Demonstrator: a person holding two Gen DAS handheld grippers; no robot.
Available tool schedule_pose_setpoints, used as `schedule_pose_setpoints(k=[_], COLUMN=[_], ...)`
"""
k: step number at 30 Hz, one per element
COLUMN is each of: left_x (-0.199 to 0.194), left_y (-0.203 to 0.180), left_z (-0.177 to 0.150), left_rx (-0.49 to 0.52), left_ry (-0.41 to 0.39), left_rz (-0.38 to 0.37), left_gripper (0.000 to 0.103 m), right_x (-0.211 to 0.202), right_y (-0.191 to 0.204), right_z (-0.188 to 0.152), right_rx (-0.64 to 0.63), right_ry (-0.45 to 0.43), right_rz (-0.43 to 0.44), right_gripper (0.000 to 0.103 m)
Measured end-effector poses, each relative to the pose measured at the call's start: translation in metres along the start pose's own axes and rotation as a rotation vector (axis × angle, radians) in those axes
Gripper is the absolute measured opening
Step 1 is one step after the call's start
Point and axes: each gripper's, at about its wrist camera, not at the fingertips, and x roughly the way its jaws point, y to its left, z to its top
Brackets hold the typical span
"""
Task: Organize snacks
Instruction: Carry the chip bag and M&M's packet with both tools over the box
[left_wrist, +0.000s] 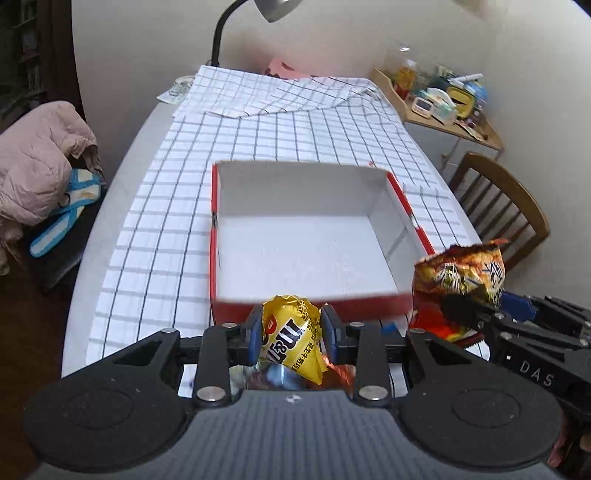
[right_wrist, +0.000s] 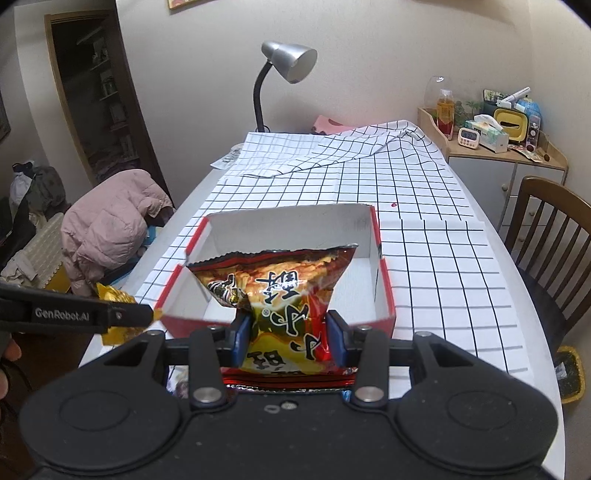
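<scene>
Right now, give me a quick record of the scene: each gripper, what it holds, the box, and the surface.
left gripper: shut on yellow packet
right gripper: shut on red bag
box: red outside, white inside, open top, nothing in it
packets: both held up at the box's near edge, not yet inside
surface: checked cloth on table
behind: lamp
</scene>
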Motion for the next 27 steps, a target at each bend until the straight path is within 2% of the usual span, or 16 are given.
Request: schedule_pose_setpoints(k=[6, 13, 21, 27], left_x=[0.031, 0.08, 0.135, 0.169], left_y=[-0.005, -0.007, -0.003, -0.002], left_z=[0.04, 0.071, 0.084, 0.081], left_rx=[-0.012, -0.035, -0.039, -0.021], left_ry=[0.002, 0.043, 0.113, 0.185], left_rz=[0.034, 0.075, 0.127, 0.152], left_gripper=[0.031, 0.031, 0.031, 0.031], right_x=[0.034, 0.082, 0.134, 0.163], right_y=[-0.014, -0.029, -0.035, -0.029], right_z=[0.024, 0.042, 0.048, 0.041], right_rx=[-0.011, -0.025, -0.05, -0.101], right_ry=[0.02, 0.079, 0.16, 0.229], right_rz=[-0.001, -0.002, -0.002, -0.013], right_gripper=[0.042, 0.042, 0.042, 0.042])
